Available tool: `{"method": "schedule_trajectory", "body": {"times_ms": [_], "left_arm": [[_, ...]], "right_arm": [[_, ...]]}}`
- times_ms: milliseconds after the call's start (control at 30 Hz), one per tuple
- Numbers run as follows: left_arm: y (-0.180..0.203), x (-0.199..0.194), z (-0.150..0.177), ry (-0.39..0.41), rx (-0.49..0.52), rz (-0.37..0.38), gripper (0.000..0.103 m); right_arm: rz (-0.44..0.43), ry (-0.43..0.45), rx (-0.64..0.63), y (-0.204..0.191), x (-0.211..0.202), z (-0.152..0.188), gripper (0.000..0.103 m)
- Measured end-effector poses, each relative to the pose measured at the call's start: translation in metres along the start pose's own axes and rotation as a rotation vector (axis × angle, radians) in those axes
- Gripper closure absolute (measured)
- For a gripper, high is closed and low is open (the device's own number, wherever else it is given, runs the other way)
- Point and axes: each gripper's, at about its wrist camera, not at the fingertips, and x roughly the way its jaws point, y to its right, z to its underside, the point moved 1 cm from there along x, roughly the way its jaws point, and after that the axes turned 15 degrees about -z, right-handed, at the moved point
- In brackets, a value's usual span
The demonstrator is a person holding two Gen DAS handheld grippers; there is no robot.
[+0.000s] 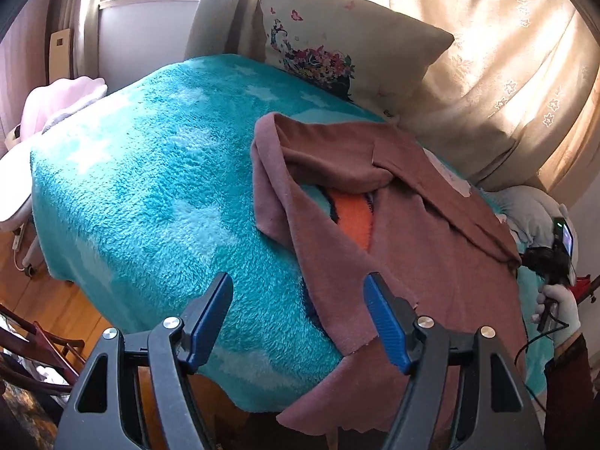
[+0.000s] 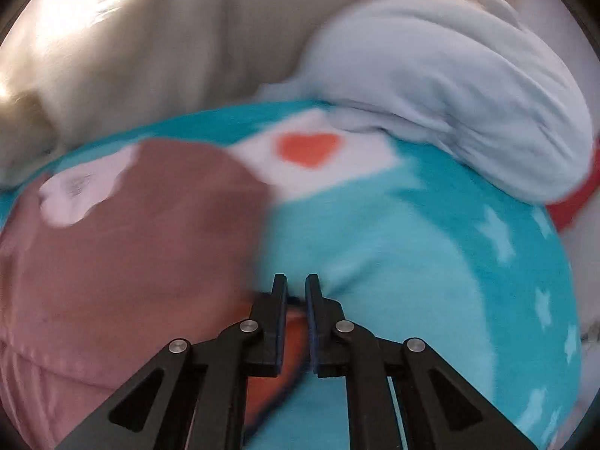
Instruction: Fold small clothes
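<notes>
A flowered pillow (image 1: 322, 52) leans at the far end of the teal blanket (image 1: 150, 195), with a pale blue bundle (image 2: 450, 105) at the blanket's edge. The brown garment (image 1: 412, 232) lies rumpled on the blanket, a sleeve folded across it. The left gripper (image 1: 298, 300) hovers over the blanket's near edge, jaws spread wide, empty. The right gripper (image 2: 296, 288), beside the garment, has jaws nearly together with a narrow gap, pinching nothing.

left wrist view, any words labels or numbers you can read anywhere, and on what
No readable text in either view.
Pillow: a flower and butterfly print, no letters.
Pale patch on the mauve garment, perhaps a tag: too small to read.
Lit screen on the right gripper: too small to read.
Right wrist view: blurred, only a red heart.
</notes>
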Motion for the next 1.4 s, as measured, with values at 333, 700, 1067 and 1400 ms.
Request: {"method": "schedule_trajectory", "body": {"times_ms": [333,700,1067,1400], "left_arm": [[-0.037,-0.005,-0.005,0.013,-0.124,-0.078,0.030],[-0.108,-0.016,0.000,0.034,-0.257,-0.157,0.029],[-0.132,-0.007,0.006,0.015,-0.296,-0.153,0.029],[-0.106,-0.009,-0.004,0.015,-0.239,-0.103,0.029]], "right_arm": [[-0.533,-0.002,-0.235,-0.135,-0.060,0.038,0.050],[-0.847,-0.267,-0.892,-0.365,-0.065,0.189,0.050],[-0.676,-0.235,-1.137,-0.396,-0.032,0.238,0.099],[-0.896,0.000,-0.785,-0.367,-0.128,0.097,0.099]]}}
